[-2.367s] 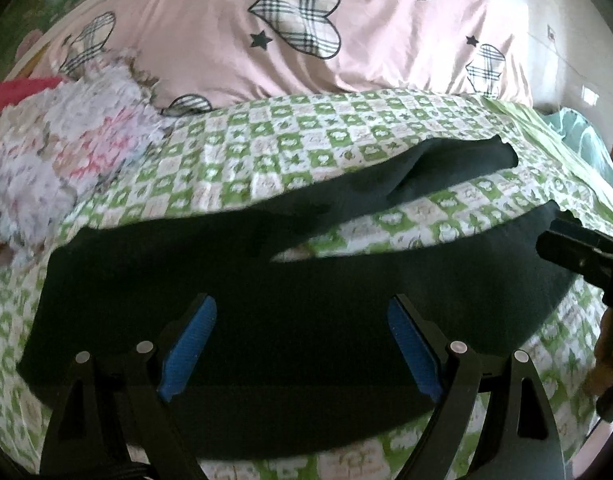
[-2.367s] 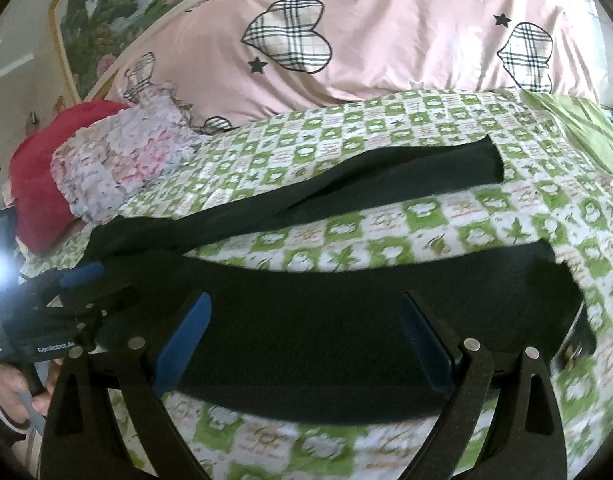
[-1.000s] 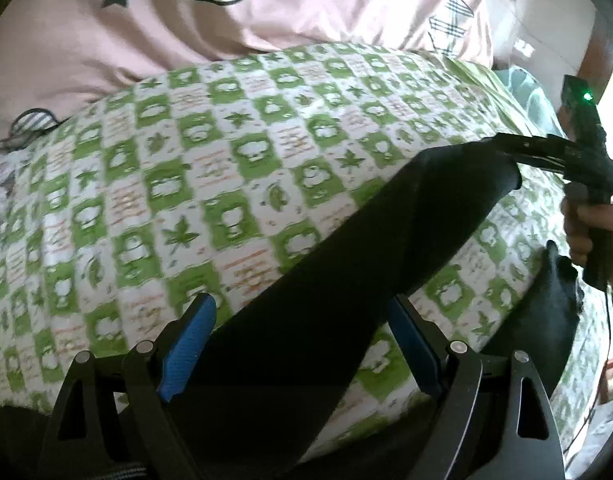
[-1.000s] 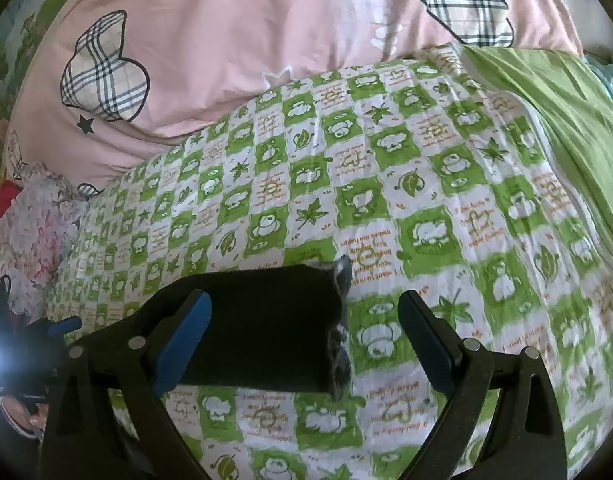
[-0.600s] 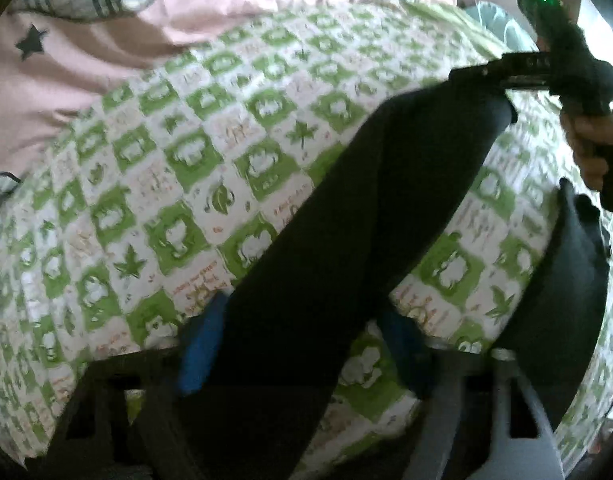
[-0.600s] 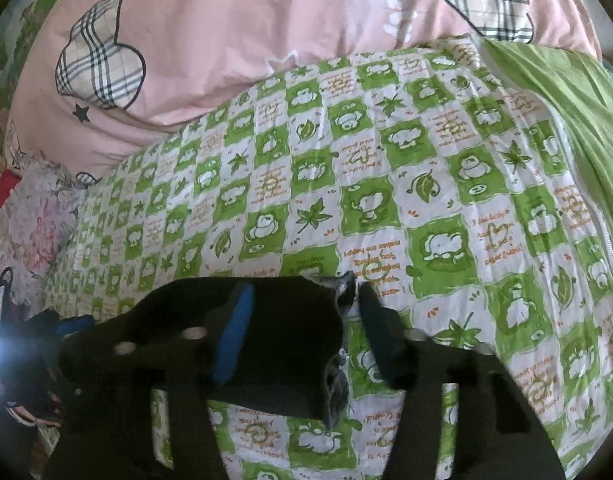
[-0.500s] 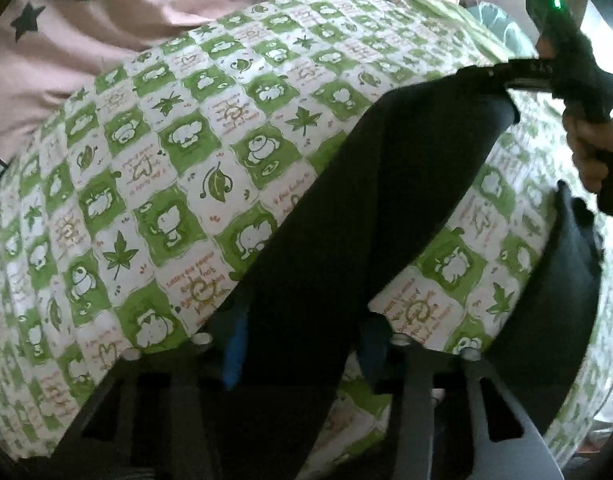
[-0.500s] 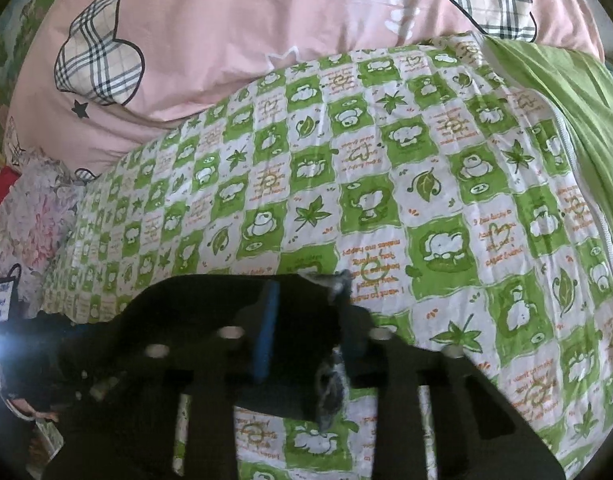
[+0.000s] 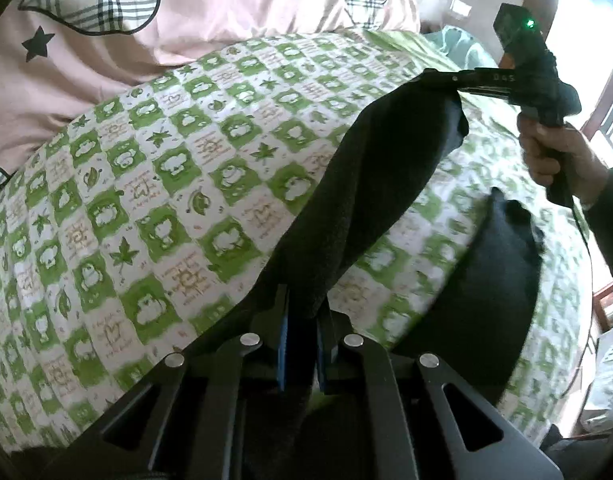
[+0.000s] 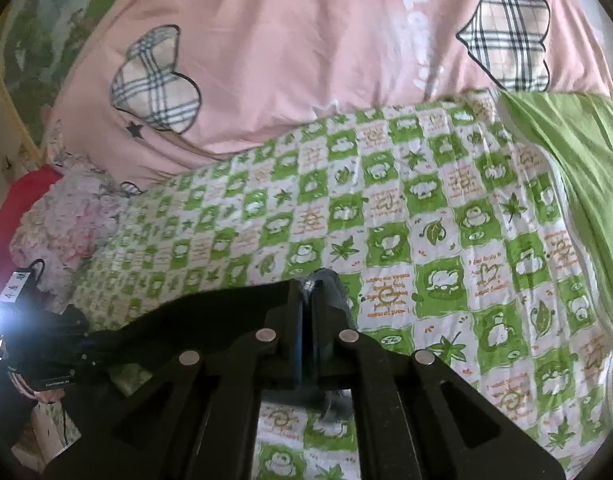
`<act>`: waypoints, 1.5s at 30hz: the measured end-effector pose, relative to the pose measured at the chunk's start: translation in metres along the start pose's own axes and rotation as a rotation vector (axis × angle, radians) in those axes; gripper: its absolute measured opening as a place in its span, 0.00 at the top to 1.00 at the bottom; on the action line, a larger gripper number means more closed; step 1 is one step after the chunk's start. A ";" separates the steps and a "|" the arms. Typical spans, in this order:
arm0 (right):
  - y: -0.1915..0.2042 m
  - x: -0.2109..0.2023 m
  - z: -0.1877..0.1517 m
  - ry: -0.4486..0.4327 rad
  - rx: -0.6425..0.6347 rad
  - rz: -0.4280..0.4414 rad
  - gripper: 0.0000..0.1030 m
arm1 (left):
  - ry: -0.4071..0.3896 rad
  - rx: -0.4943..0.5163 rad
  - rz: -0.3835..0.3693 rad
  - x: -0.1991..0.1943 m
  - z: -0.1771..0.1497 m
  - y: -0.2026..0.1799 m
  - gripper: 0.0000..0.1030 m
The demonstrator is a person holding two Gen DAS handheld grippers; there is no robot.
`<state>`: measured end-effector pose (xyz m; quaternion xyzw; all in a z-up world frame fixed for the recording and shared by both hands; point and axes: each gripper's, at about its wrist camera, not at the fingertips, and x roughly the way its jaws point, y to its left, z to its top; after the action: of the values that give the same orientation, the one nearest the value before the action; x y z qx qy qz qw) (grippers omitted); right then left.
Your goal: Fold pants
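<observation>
Left wrist: left gripper (image 9: 302,344) clamped on pants (image 9: 366,200) leg; leg runs up-right to right gripper (image 9: 442,77), pinching cuff.

The pants (image 9: 370,184) lie on the bed (image 9: 166,184). The quilt (image 10: 306,56) is heaped behind the pants; a cushion (image 10: 62,224) lies left of them.
</observation>
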<state>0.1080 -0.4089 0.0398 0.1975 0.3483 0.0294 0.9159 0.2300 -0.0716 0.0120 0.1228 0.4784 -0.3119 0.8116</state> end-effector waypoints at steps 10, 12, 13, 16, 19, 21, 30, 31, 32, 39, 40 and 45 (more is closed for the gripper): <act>0.020 -0.039 -0.024 -0.012 -0.122 0.067 0.96 | -0.006 0.023 0.014 -0.008 -0.026 -0.030 0.91; 0.022 -0.046 -0.033 -0.007 -0.148 0.082 0.96 | -0.006 0.014 0.000 -0.013 -0.036 -0.036 0.91; 0.023 -0.049 -0.040 -0.002 -0.165 0.089 0.96 | -0.004 0.007 -0.005 -0.014 -0.041 -0.039 0.91; 0.023 -0.058 -0.060 0.017 -0.195 0.103 0.96 | -0.006 0.000 -0.003 -0.017 -0.055 -0.049 0.91; 0.023 -0.068 -0.078 0.028 -0.211 0.112 0.97 | -0.008 -0.004 -0.004 -0.020 -0.066 -0.060 0.92; 0.021 -0.075 -0.089 0.034 -0.216 0.117 0.97 | -0.015 0.007 0.010 -0.024 -0.072 -0.070 0.92; 0.023 -0.099 -0.130 0.067 -0.235 0.139 0.97 | -0.020 -0.001 -0.004 -0.031 -0.097 -0.092 0.93; 0.023 -0.100 -0.135 0.072 -0.232 0.133 0.97 | -0.019 -0.005 -0.004 -0.031 -0.100 -0.093 0.93; 0.021 -0.101 -0.139 0.077 -0.227 0.127 0.97 | -0.019 -0.006 -0.004 -0.031 -0.102 -0.094 0.93; 0.002 -0.107 -0.166 0.097 -0.161 0.088 0.97 | -0.027 -0.033 -0.023 -0.036 -0.119 -0.101 0.93; 0.002 -0.105 -0.170 0.105 -0.156 0.083 0.97 | -0.021 -0.037 -0.022 -0.034 -0.122 -0.102 0.93; 0.002 -0.098 -0.182 0.120 -0.133 0.032 0.97 | 0.013 -0.077 -0.031 -0.025 -0.134 -0.101 0.91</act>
<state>-0.0840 -0.3638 -0.0216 0.1398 0.3967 0.0787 0.9038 0.0648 -0.0733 -0.0254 0.0858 0.4973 -0.3051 0.8076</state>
